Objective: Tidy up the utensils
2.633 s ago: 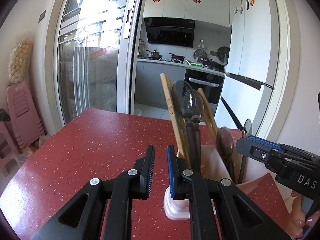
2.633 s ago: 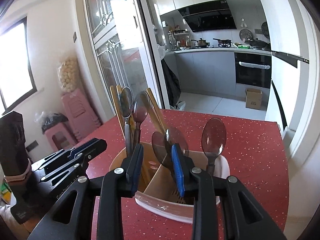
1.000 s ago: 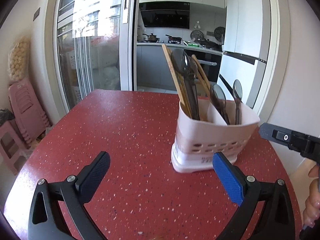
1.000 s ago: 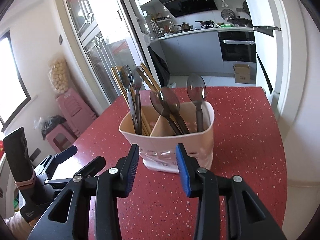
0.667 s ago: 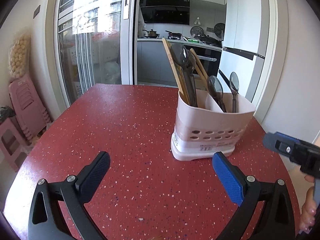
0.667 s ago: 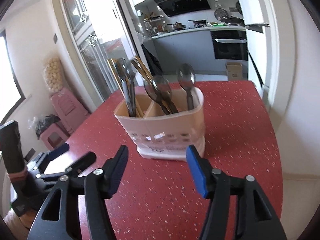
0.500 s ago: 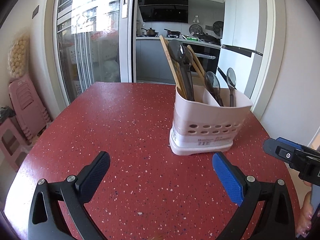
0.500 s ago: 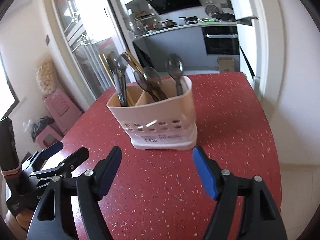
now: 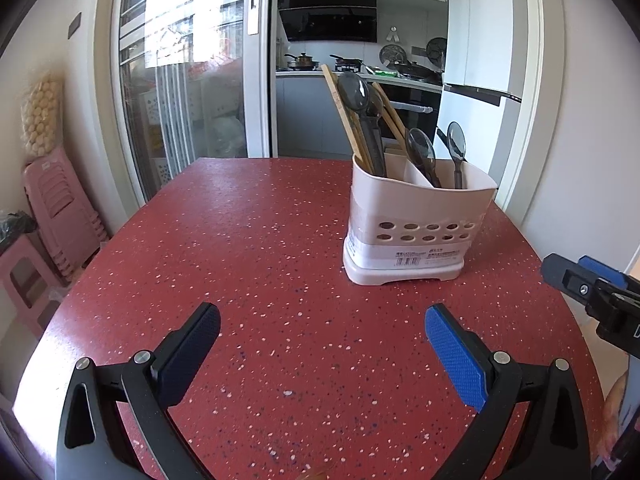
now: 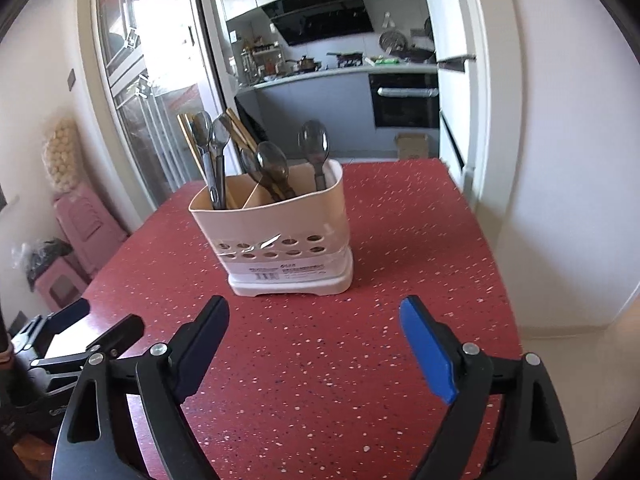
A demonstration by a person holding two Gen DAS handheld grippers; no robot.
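Only rightward: cardboard box (image 10: pixel 410 145), perhaps.

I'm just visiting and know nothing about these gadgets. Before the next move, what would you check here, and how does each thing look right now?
1. Left hand-held gripper open and empty: ok.
2. Right hand-held gripper open and empty: ok.
3. Utensil holder upright on the red table: ok.
4. Spoons and chopsticks standing inside the holder: ok.
5. No loose utensils on the visible tabletop: ok.
6. Anything left to sort outside the views: cannot tell.
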